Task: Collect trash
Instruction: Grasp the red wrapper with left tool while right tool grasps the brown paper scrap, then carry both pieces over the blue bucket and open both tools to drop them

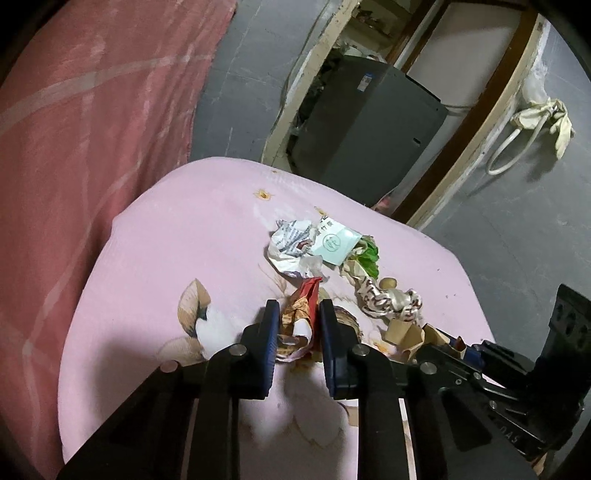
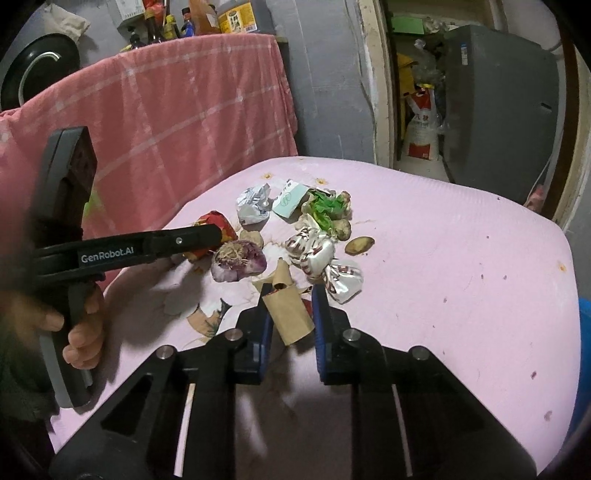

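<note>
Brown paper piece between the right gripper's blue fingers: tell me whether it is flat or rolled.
Rolled: the brown paper piece forms a crumpled tube with a dark open end facing away, lying on the pink cloth.

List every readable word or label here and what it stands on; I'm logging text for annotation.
"GenRobot.AI": on the left gripper, along its arm.
Too blurred to read: print on the pale green card, the crumpled white wrapper, the silver wrapper, the bottle labels and the white sack.
</note>
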Tool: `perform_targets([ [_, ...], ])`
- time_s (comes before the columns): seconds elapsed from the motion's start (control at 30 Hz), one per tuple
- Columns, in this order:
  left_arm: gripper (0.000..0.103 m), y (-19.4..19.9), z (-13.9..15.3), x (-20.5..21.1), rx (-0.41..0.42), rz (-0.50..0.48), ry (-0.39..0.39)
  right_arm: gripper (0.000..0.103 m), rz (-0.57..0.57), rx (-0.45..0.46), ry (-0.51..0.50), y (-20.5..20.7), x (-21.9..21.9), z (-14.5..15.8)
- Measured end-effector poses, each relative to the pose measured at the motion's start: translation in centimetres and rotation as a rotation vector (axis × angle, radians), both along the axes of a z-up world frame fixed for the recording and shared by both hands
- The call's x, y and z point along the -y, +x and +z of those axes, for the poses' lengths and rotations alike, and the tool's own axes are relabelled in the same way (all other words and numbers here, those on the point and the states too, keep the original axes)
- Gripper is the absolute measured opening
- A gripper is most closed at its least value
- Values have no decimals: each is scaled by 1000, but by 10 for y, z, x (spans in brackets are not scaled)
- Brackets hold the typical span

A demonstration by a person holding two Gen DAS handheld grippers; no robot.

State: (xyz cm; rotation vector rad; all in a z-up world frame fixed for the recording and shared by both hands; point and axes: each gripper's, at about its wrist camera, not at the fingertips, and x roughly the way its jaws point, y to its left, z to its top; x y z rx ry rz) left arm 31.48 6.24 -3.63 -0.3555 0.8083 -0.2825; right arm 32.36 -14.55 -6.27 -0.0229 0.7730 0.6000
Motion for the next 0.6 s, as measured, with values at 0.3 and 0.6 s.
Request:
perform_targets([
  [0.3,18,-37,30,15,156,17,11,19,-34,157,94,-33,26,27],
  [0.6,18,-72,78,86,413,-70,66,19,-155,394,143,-71,80,84],
])
